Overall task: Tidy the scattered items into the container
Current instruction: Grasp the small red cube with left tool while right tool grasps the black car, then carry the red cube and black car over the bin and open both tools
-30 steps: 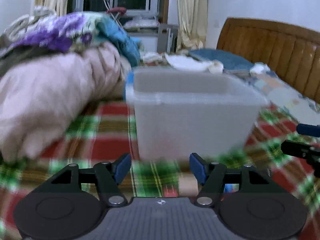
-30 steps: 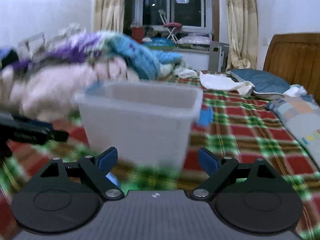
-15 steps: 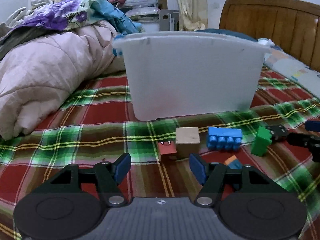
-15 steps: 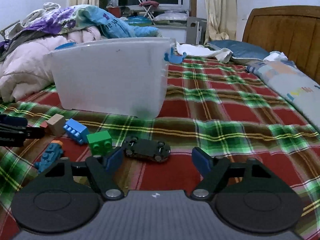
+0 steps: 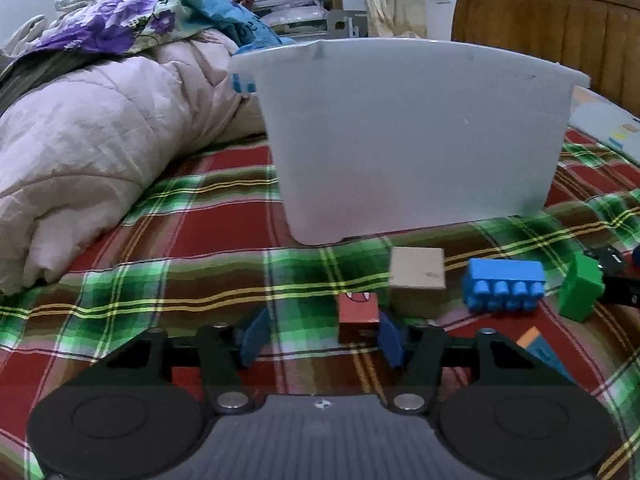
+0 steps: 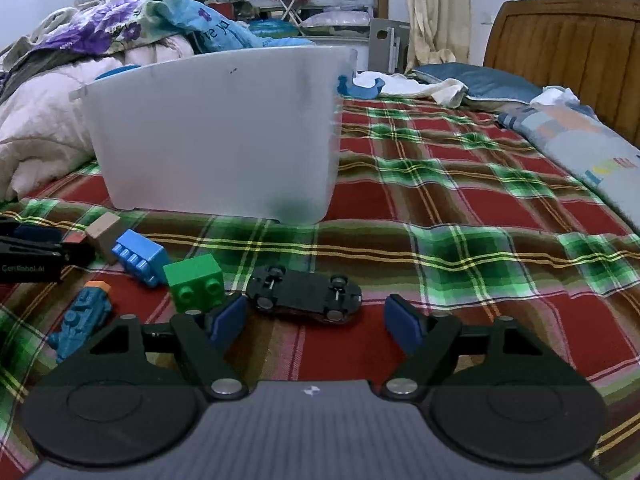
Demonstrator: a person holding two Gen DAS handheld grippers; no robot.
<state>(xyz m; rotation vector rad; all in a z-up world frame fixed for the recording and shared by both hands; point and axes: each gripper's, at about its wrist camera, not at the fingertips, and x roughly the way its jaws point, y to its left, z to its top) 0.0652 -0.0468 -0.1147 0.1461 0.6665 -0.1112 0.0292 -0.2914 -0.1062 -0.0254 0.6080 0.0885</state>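
Note:
A white plastic bin (image 5: pixel 412 136) stands on the plaid bedspread; it also shows in the right wrist view (image 6: pixel 216 132). In front of it lie a small red block (image 5: pixel 358 314), a wooden cube (image 5: pixel 418 276), a blue brick (image 5: pixel 502 284), a green brick (image 5: pixel 580 290) and a blue-orange toy (image 5: pixel 542 354). My left gripper (image 5: pixel 322 338) is open, with the red block just inside its right pad. My right gripper (image 6: pixel 316 322) is open, just short of an overturned black toy car (image 6: pixel 304 294). The green brick (image 6: pixel 196 280), blue brick (image 6: pixel 140 256), wooden cube (image 6: pixel 104 230) and blue-orange toy (image 6: pixel 82 316) lie to its left.
A pink quilt (image 5: pixel 88 148) with piled clothes (image 5: pixel 120 28) lies left of the bin. A wooden headboard (image 6: pixel 568 56), pillows (image 6: pixel 480 84) and a folded blanket (image 6: pixel 580 140) are at the right. Open plaid bedspread (image 6: pixel 480 220) stretches right of the bin.
Both grippers came down from bin-rim height to the bedspread and moved forward. The left now has the red block at its right pad; the right has closed in on the toy car.

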